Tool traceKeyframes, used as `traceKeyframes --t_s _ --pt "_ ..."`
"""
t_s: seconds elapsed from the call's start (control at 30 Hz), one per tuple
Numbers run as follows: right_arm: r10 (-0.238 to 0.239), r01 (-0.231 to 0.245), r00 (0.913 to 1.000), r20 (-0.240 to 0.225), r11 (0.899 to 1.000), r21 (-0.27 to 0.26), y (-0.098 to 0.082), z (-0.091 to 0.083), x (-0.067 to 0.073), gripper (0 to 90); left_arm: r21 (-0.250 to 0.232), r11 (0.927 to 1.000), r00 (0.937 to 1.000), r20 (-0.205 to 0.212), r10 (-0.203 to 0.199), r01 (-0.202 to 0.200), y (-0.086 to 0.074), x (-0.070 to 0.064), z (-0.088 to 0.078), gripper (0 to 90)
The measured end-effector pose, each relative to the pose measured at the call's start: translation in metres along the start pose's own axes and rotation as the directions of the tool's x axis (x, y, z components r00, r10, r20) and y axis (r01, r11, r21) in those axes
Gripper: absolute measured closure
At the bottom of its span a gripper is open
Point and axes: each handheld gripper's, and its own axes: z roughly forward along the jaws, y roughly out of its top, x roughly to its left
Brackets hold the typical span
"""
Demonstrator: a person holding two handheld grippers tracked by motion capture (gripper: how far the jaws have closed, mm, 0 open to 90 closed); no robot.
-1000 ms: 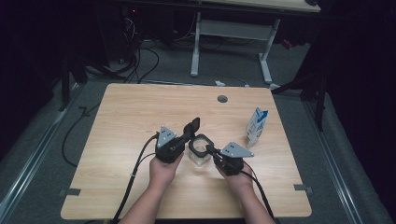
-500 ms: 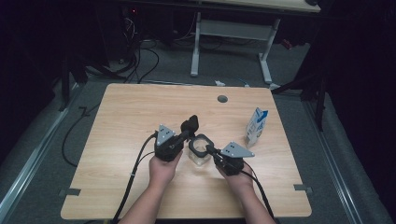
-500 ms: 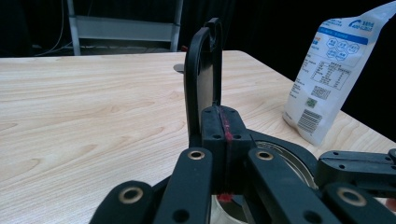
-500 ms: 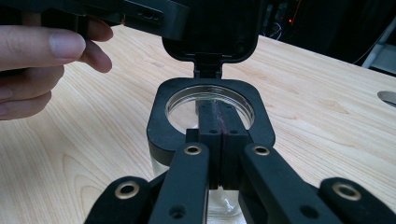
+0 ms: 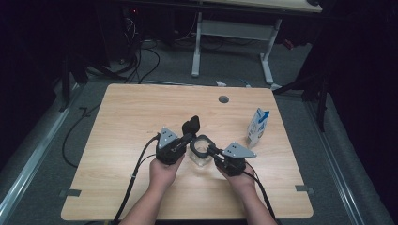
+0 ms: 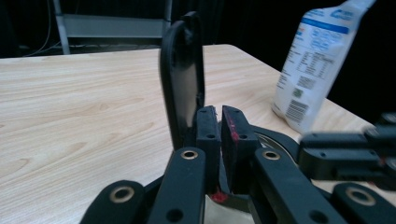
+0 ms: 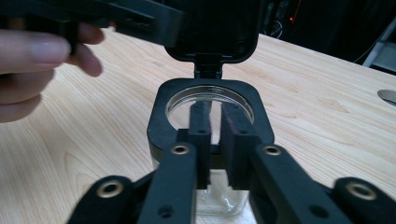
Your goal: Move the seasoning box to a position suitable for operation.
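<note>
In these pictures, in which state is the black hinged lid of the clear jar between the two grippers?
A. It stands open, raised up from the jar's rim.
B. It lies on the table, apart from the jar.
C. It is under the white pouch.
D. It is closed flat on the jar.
A: in the right gripper view the lid rises upright from its hinge behind the black rim of the jar, leaving the round mouth uncovered.
</note>
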Motion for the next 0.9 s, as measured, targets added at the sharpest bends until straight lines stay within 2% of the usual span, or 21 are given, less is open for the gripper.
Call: traceKeyframes --t_s 0.2,0.3,0.5,0.63,0.8,0.9 --pt "0.020 -0.020 0.9996 0.020 1.000 -0.010 0.001 -0.006 -0.004 80.0 0.023 0.9986 0.9987 -0.017 0.048 -0.048 -0.008 0.003 -0.016 85.0" --pt "0.025 -0.025 0.9992 0.032 1.000 -0.010 0.000 -0.010 -0.007 79.4 0.058 0.9960 0.9971 -0.031 0.069 -0.067 -0.016 0.011 -0.025 83.3" --pt "0.054 -0.053 0.9961 0.069 0.998 -0.014 -0.007 -0.019 -0.019 77.6 0.122 0.9890 0.9940 -0.061 0.091 -0.083 -0.034 0.029 -0.042 78.3" --pt "0.071 -0.070 0.9927 0.098 0.997 -0.012 -0.011 -0.025 -0.026 76.3 0.168 0.9789 0.9889 -0.072 0.130 -0.116 -0.043 0.038 -0.053 74.9" --pt "0.086 -0.088 0.9860 0.142 0.996 0.007 -0.020 -0.030 -0.033 73.6 0.206 0.9706 0.9871 -0.074 0.142 -0.124 -0.054 0.051 -0.065 68.2" --pt "0.095 -0.099 0.9824 0.161 0.995 0.014 -0.025 -0.033 -0.035 72.0 0.207 0.9707 0.9876 -0.072 0.140 -0.122 -0.060 0.056 -0.071 64.3"
